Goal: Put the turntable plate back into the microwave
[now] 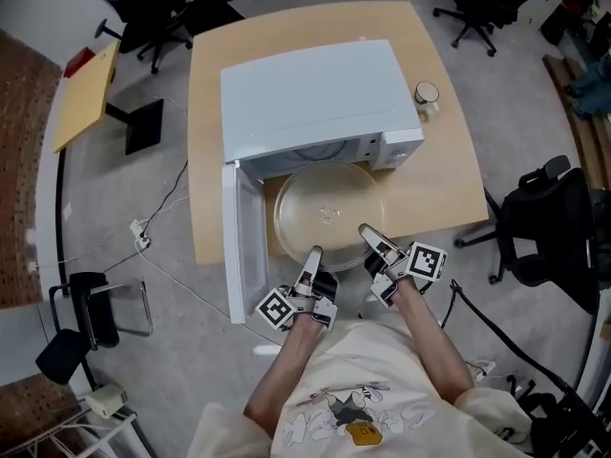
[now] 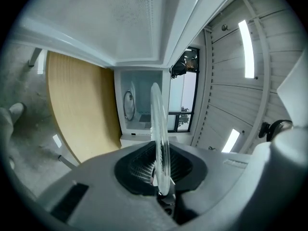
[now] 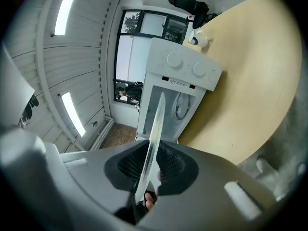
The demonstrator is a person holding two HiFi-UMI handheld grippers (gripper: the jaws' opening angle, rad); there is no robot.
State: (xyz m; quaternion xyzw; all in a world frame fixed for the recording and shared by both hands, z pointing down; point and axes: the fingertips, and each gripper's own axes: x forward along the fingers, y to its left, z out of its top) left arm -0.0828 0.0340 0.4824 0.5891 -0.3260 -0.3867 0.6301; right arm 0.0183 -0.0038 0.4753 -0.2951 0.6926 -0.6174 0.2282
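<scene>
Door: the microwave's door stands swung open at about 9 o'clock from the plate, clear of the opening.

Left tongs: the left gripper has its jaws clamped on the turntable plate, taking its near rim at roughly 7 o'clock. In the left gripper view the glass edge runs straight up between the ribbed pads.

Plate, place: held flat in the air between both tongs, just in front of the microwave. Its far edge is at the mouth of the cavity at 12 o'clock, and its near edge hangs out past the edge of the table.

Plate, handling: clear glass, so I judge it stiff, fairly heavy, smooth enough to slip and sure to break if dropped. It does not sag, but a rim-only hold leaves most of its weight out ahead of the jaws.

Plate, where to hold: the raised rim, at two spread points on the near side, as now, which leaves the far edge free to enter the cavity first.

Right tongs: the right gripper is closed on the same rim at about 4 to 5 o'clock. The right gripper view shows the plate edge pinched between its pads.

Mug: a mug sits on the table at about 2 o'clock, well apart from the plate.
</scene>
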